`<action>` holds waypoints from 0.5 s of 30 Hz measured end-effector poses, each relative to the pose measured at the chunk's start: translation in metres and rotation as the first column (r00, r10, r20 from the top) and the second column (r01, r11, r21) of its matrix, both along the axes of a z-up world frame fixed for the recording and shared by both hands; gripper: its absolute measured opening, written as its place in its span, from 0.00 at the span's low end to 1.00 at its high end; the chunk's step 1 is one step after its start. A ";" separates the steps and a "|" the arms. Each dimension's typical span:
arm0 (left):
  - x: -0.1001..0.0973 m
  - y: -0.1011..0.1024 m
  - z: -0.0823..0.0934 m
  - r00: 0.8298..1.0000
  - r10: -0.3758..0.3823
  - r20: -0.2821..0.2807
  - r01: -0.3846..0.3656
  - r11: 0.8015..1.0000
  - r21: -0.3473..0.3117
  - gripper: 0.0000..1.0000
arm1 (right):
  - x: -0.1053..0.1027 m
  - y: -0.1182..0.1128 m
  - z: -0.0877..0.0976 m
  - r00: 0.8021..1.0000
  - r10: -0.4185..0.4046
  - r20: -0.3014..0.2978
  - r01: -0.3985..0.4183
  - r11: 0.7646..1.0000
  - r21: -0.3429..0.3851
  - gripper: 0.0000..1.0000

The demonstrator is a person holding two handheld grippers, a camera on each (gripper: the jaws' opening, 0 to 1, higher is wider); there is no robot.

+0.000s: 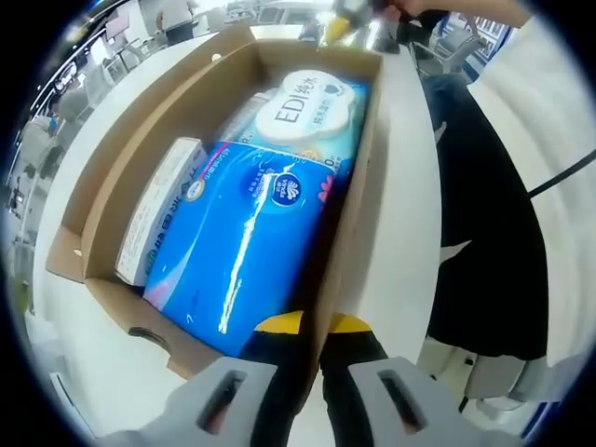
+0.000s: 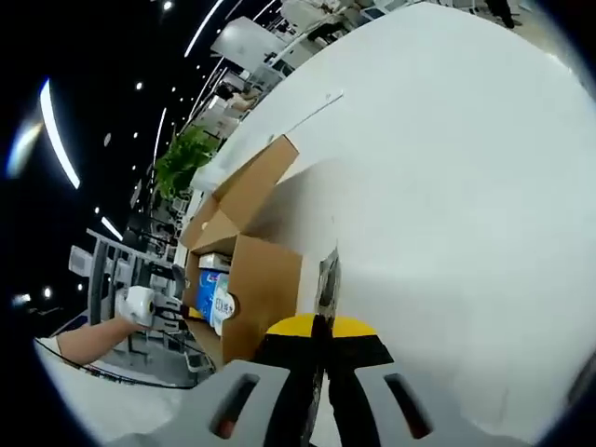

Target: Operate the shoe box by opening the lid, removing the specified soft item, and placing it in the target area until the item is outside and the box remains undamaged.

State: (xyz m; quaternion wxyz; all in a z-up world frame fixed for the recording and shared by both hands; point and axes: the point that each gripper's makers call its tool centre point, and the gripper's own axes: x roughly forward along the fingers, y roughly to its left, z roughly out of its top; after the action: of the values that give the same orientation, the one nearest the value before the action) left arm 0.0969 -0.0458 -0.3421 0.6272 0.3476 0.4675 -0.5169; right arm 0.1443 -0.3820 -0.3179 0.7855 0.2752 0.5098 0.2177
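In the left gripper view the shoe box [image 1: 223,130] lies open on a white table [image 1: 400,186], its cardboard walls and flaps spread and its inside in plain sight. A large blue soft pack [image 1: 237,247] fills most of the near part of the box, lying lengthwise. Beyond it, toward the far end, sits a pack of wipes with a white label [image 1: 303,112], and along the left wall a narrow white carton [image 1: 158,209] stands on its side, touching the blue pack. The left gripper [image 1: 312,326] has its yellow-tipped jaws pressed together over the near right wall of the box, so it grips the cardboard edge. A person in dark clothing [image 1: 484,233] stands to the right of the table. In the right gripper view the same box [image 2: 247,265] appears smaller and farther off, its flap [image 2: 256,182] raised, with the blue pack showing at its open side. The right gripper [image 2: 321,326] has its jaws drawn narrow, meeting on a thin flat strip [image 2: 328,279] that rises between them; what that strip is cannot be told. At the left, a hand [image 2: 140,305] holds the other gripper beside the box.
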 end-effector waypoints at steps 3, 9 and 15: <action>0.000 0.000 0.000 1.000 0.005 -0.002 -0.005 1.000 0.003 0.05 | 0.002 -0.005 -0.010 0.998 0.051 0.030 -0.048 0.994 -0.096 0.00; 0.001 0.000 0.000 1.000 0.003 -0.007 -0.003 1.000 0.001 0.05 | 0.003 -0.007 -0.014 0.998 0.050 0.022 -0.047 0.992 -0.121 0.01; 0.000 0.001 0.000 1.000 0.003 -0.021 -0.003 1.000 0.002 0.05 | -0.001 -0.015 -0.020 0.998 0.056 0.018 -0.052 0.984 -0.169 0.03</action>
State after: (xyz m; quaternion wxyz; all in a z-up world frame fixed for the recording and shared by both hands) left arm 0.0968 -0.0445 -0.3421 0.6228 0.3420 0.4749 -0.5193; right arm 0.1434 -0.3973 -0.3378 0.8054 0.1915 0.5247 0.1984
